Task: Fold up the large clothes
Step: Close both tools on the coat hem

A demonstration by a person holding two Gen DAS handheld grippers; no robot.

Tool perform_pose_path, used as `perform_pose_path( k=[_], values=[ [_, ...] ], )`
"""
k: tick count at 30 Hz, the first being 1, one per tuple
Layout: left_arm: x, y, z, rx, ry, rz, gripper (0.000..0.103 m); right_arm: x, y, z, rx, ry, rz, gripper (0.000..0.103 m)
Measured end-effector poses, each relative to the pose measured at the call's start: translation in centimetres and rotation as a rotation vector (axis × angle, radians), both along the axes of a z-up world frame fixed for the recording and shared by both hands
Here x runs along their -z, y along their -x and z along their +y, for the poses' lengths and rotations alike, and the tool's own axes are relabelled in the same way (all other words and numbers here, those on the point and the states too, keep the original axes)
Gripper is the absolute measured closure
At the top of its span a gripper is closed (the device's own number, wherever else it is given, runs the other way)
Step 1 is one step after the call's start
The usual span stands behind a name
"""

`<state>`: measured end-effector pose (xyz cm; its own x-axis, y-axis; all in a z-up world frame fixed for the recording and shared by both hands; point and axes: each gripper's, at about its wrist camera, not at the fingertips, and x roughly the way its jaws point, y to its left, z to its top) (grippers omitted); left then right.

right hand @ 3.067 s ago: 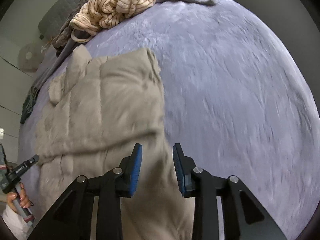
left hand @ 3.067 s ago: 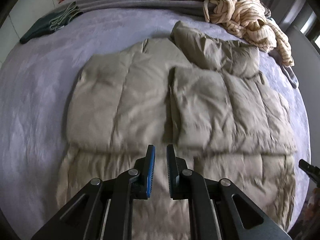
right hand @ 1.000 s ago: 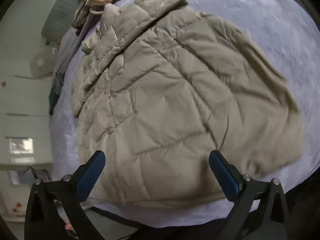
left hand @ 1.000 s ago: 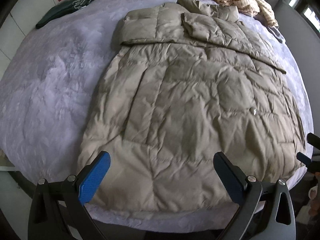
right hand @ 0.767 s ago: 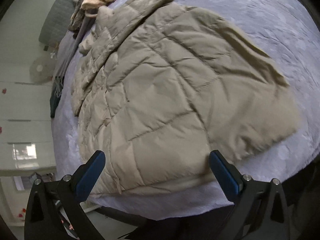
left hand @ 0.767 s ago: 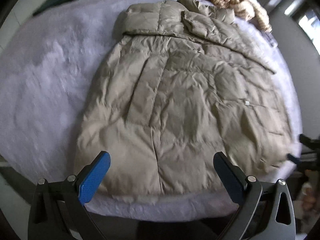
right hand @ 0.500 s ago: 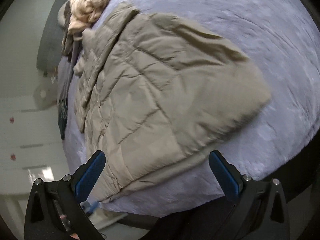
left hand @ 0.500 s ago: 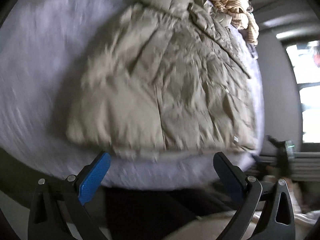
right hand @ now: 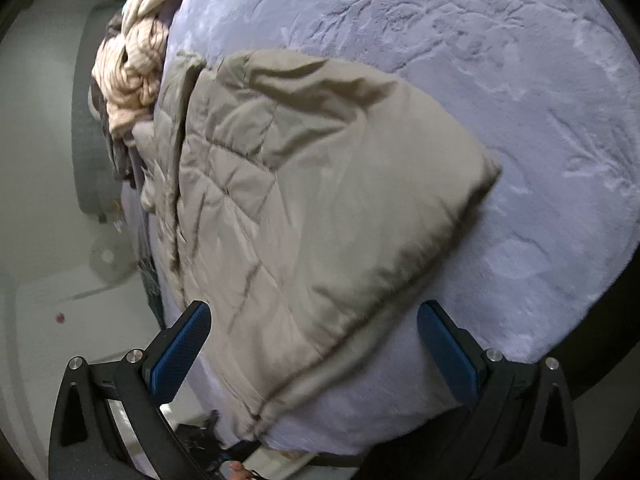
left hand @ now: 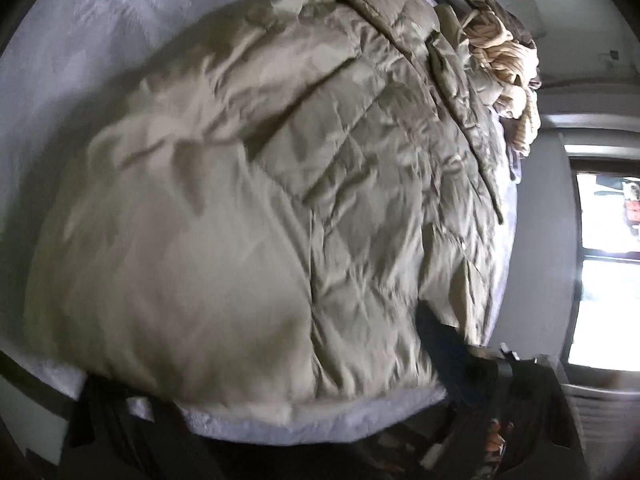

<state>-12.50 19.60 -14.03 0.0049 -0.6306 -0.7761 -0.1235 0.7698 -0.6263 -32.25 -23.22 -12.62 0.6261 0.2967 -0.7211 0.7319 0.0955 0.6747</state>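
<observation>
A large beige quilted down coat (left hand: 280,184) lies spread on a lavender bedspread (left hand: 60,60), its hem near the bed's front edge, its sleeves folded across the chest at the far end. It also shows in the right wrist view (right hand: 312,200). My right gripper (right hand: 314,344) is wide open and empty, its blue pads (right hand: 180,344) straddling the coat's hem corner above the bed edge. My left gripper's fingers are hidden by the coat's hem, which fills the lower left wrist view; that view is blurred.
A heap of cream striped knitwear (left hand: 508,76) and dark clothes lies at the far end of the bed, also in the right wrist view (right hand: 136,68). A bright window (left hand: 604,264) is at the right. A white cabinet (right hand: 60,320) stands beside the bed.
Both grippers opened wide and drew back to the coat's hem. The left wrist view swung right and closed in on the hem, so its fingers dropped out of sight. The right wrist view tilted left.
</observation>
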Motion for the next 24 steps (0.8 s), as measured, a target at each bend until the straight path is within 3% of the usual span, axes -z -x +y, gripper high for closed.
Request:
perform_pose_path(
  k=[1, 3, 5, 6, 7, 8, 18, 24],
  values=[
    [-0.1, -0.4, -0.3, 0.01, -0.003, -0.006, 0.064, 0.2, -0.1, -0.2, 0.018, -0.011, -0.013, 0.001],
    [-0.4, -0.9, -0.7, 0.036, -0.002, -0.022, 0.087, 0.4, -0.1, -0.5, 0.048, -0.037, -0.032, 0.013],
    [-1.3, -1.3, -0.5, 0.051, -0.021, -0.065, 0.087, 0.9, -0.2, -0.6, 0.058, -0.075, -0.035, 0.055],
    [-2.1, -1.4, -0.6, 0.064, -0.032, -0.095, 0.087, 1.1, -0.2, -0.5, 0.057, -0.084, -0.023, 0.066],
    [-2.7, -1.3, -0.4, 0.07, -0.035, -0.113, 0.087, 1.2, -0.2, -0.5, 0.052, -0.083, -0.014, 0.085],
    [-3.6, -1.5, -0.5, 0.078, -0.04, -0.141, 0.087, 1.1, -0.2, -0.5, 0.048, -0.074, -0.011, 0.091],
    [-9.9, -4.0, -1.1, 0.128, -0.076, -0.33, 0.087, -5.3, -3.5, -0.9, -0.106, 0.179, -0.047, 0.095],
    [-13.6, -7.3, -2.4, 0.091, -0.096, -0.421, 0.087, -9.4, -8.5, -2.1, -0.22, 0.301, -0.079, 0.095]
  ],
)
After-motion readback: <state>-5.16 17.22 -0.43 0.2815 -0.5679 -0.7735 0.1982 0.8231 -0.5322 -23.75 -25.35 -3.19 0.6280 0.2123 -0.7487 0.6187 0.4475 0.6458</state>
